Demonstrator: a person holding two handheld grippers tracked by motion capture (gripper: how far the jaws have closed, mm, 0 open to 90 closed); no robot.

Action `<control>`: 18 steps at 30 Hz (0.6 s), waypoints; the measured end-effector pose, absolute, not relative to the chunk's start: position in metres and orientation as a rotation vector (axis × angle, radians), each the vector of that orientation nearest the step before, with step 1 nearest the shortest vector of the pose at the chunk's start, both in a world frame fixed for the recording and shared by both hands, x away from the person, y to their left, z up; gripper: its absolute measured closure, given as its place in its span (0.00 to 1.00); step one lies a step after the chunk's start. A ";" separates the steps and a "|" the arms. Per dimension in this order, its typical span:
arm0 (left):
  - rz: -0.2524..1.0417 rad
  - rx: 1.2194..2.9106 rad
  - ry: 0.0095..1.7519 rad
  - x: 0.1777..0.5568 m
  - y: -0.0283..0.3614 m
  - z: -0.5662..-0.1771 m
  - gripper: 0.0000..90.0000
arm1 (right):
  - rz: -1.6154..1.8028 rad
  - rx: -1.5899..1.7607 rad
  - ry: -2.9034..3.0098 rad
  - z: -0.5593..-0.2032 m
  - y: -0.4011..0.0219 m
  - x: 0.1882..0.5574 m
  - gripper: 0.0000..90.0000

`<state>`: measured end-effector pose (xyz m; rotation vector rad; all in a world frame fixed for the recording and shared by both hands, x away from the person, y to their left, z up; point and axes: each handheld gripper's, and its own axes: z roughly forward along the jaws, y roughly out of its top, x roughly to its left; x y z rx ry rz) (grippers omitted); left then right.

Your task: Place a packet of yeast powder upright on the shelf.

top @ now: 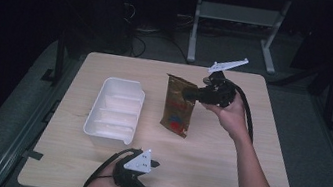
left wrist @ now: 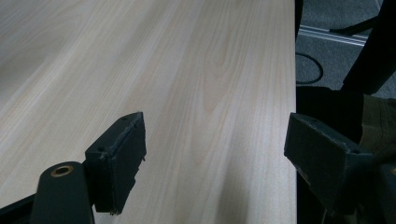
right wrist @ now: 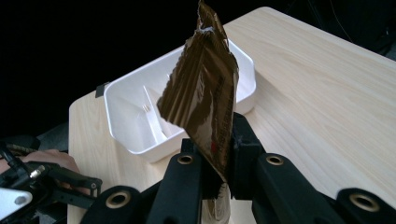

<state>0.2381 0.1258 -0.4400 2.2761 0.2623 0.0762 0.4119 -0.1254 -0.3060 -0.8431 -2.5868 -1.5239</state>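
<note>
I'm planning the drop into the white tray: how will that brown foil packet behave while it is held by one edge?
The brown foil packet, pinched by the right gripper, looks crinkled and thin, so probably floppy and light. Its glossy film may slip. It likely sags or swings over the white tray.

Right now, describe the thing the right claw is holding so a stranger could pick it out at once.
Start at the pale wooden table, then find the white divided tray left of centre. Just right of it, a crinkled snack packet is pinched in the right claw, above the tabletop. It is the one shiny brown-gold thing here, with a red and blue mark near its lower end.
</note>
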 end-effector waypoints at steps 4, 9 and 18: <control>0.092 2.287 0.259 0.239 0.126 -0.440 0.23 | -1.529 -0.827 -2.584 -0.303 -0.118 0.414 0.93; 0.097 2.277 0.280 0.242 0.131 -0.441 0.23 | -1.539 -0.809 -2.574 -0.301 -0.110 0.417 0.93; 0.100 2.270 0.285 0.243 0.132 -0.441 0.23 | -1.550 -0.772 -2.565 -0.295 -0.097 0.420 0.93</control>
